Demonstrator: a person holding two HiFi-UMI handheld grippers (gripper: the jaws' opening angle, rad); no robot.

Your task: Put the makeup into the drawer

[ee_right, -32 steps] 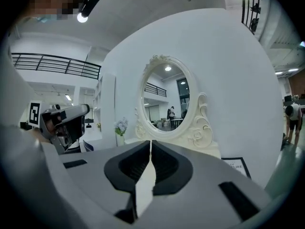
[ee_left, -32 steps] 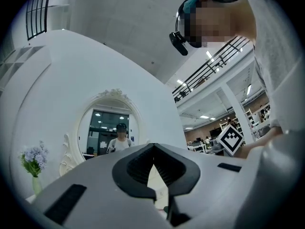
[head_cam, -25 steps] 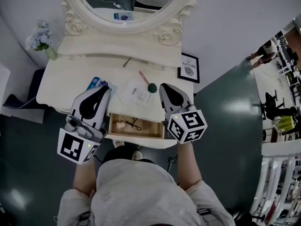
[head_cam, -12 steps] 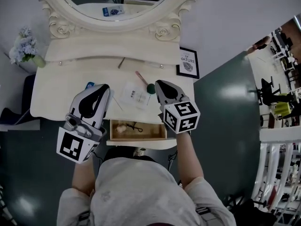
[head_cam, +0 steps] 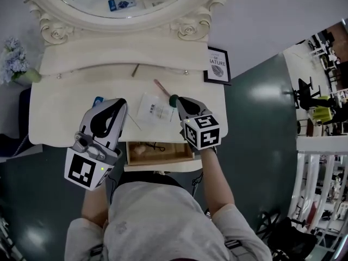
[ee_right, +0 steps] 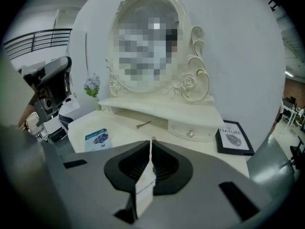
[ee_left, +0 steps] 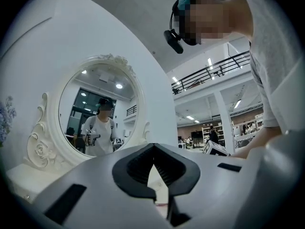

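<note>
On the cream vanity top [head_cam: 60,110] lie a white printed packet [head_cam: 154,107], a pink-handled brush with a green head [head_cam: 162,89], a blue packet [head_cam: 98,99] and a thin stick [head_cam: 135,70]. The wooden drawer [head_cam: 161,160] below the front edge stands pulled out, with a black tool and a pale item inside. My right gripper [head_cam: 178,100] is shut and holds nothing; its tips hover just beside the brush's green head. In the right gripper view the white packet [ee_right: 145,187] shows through the slit behind the tips. My left gripper [head_cam: 122,102] is shut and empty, over the table between the blue and white packets.
An oval mirror [head_cam: 119,4] in a carved frame stands at the back over a low shelf with a small knobbed drawer [ee_right: 190,134]. A framed print [head_cam: 218,73] leans at the back right. Pale flowers [head_cam: 13,64] sit at the far left. Dark floor surrounds the vanity.
Both grippers have sunk toward the tabletop, the right one farther, tipping down until its tips come beside the brush head. Both stayed shut.
</note>
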